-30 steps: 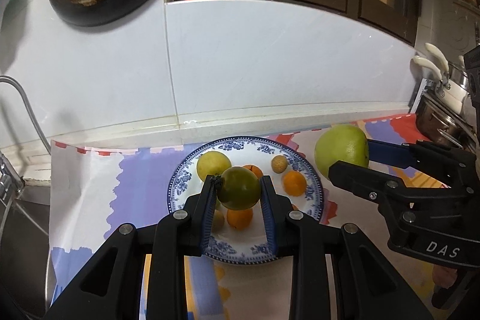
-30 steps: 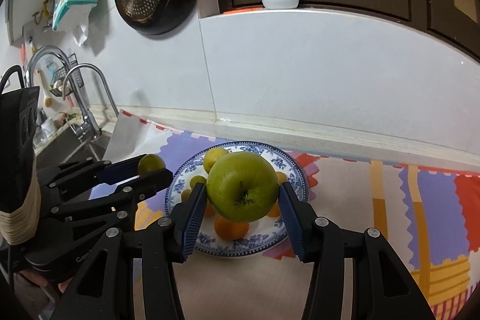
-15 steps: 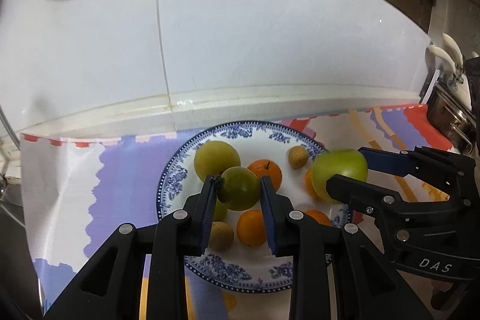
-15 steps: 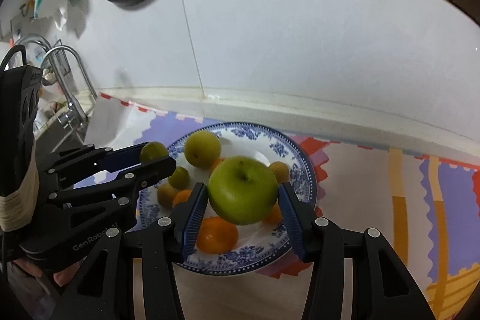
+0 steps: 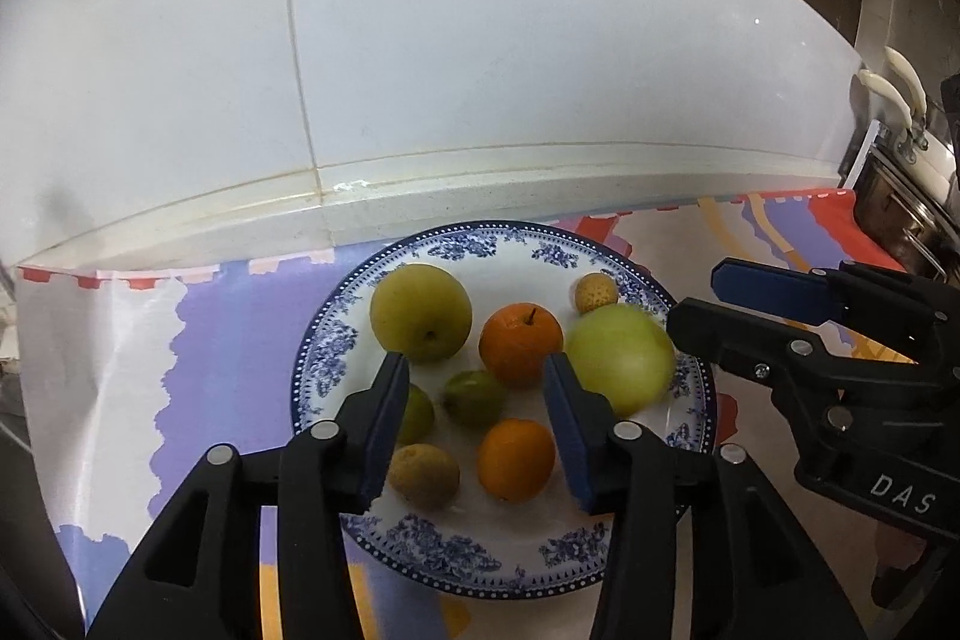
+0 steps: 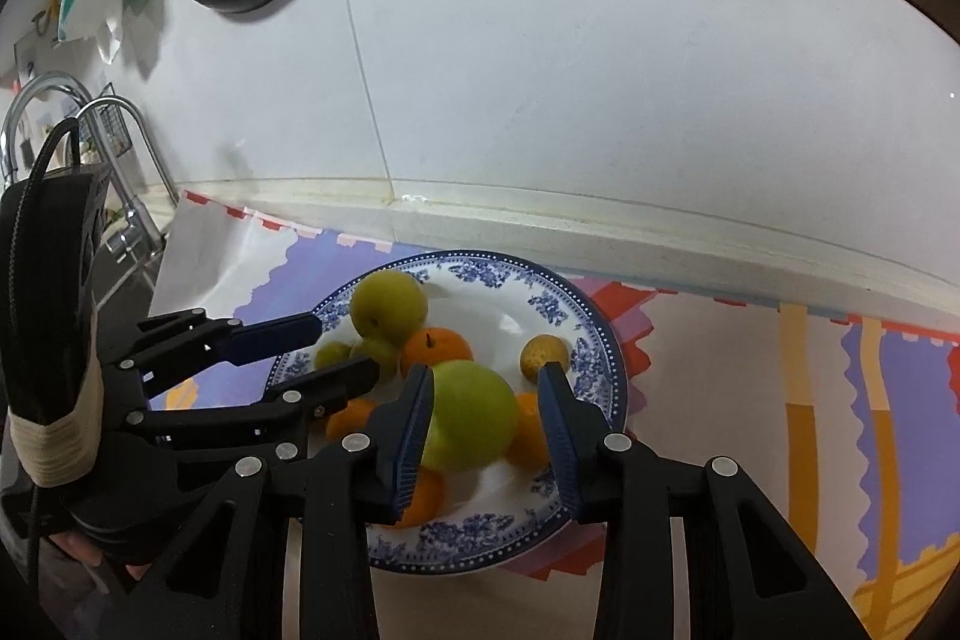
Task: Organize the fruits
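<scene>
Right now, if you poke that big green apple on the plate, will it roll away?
Probably it rolls: the green apple is round and looks blurred, perhaps unsettled. The orange beside it and the rimmed plate would likely stop it. It looks smooth, so maybe slippery.

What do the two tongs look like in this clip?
Both are black, angular linkages with silver rivets and blue ribbed pads. The right tongs carry white "DAS" lettering; the left tongs have a black body wrapped in beige tape, with a black cable.
</scene>
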A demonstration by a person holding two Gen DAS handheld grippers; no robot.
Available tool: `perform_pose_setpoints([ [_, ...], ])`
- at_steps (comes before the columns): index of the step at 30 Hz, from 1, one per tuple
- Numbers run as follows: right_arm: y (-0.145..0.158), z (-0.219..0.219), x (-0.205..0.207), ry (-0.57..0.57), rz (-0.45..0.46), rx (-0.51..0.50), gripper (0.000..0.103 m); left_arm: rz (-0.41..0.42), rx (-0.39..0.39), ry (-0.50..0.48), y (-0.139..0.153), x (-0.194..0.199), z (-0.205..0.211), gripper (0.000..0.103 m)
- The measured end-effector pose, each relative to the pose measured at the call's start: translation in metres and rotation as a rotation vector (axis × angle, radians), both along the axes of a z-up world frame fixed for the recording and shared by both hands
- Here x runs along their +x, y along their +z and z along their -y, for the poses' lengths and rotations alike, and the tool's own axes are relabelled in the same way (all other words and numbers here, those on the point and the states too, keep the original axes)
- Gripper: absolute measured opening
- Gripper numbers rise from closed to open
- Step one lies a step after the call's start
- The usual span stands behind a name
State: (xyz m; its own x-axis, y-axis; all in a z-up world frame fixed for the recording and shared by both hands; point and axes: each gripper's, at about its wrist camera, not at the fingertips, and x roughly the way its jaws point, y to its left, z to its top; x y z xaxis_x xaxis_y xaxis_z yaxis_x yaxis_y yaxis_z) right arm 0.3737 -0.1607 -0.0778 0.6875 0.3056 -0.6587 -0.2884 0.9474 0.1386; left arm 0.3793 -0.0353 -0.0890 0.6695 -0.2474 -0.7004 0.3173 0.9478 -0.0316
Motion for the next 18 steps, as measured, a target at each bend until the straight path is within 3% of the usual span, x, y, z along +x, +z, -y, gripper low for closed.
perform_pose_setpoints([
  [11, 0.013, 0.008, -0.031, -0.034, 0.023, 0.011, 0.038, 0.099, 0.032, 0.082, 0.035, -0.047, -0.009, 0.06],
  [18, 0.034, 0.014, -0.063, -0.096, 0.085, -0.003, 0.051, 0.169, 0.021, 0.144, 0.063, -0.086, -0.017, 0.075],
])
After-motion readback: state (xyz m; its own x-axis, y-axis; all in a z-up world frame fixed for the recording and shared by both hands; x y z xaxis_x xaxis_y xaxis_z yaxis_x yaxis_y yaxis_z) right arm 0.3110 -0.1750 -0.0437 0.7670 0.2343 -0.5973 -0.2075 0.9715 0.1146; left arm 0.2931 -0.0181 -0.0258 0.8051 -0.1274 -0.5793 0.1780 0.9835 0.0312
